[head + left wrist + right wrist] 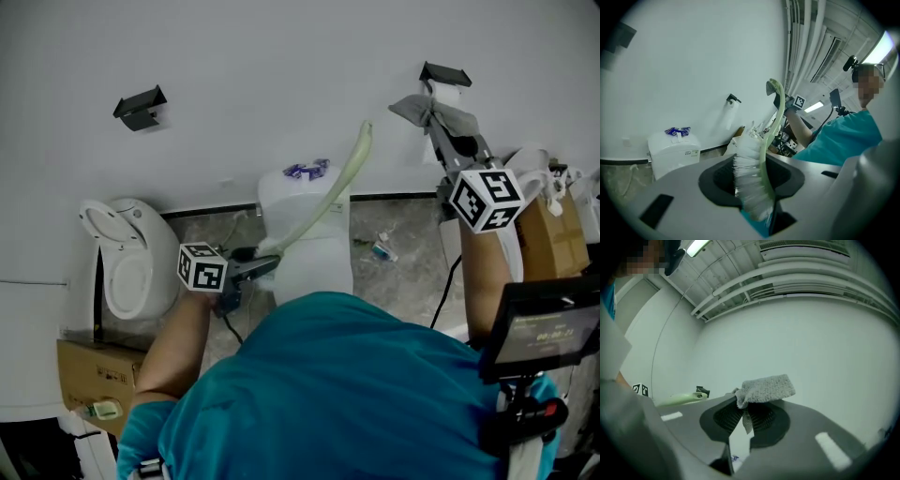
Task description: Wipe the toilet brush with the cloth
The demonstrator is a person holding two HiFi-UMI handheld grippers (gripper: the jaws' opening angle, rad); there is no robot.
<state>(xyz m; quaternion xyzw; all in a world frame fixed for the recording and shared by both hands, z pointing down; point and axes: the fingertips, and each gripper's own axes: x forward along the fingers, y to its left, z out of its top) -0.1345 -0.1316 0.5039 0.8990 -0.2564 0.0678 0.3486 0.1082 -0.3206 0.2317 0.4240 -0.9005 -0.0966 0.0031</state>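
My left gripper is shut on the toilet brush, and its pale green handle slants up to the right in front of the wall. In the left gripper view the white bristles sit between the jaws of the left gripper, with the handle curving away above them. My right gripper is raised at the upper right, level, and shut on a grey cloth. The right gripper view shows the cloth bunched above the right gripper, apart from the brush handle's end at the left.
A white toilet cistern with a blue packet on its lid stands below the brush. An open toilet and a cardboard box are at the left. Black wall brackets hang on the wall, and a paper bag is at the right.
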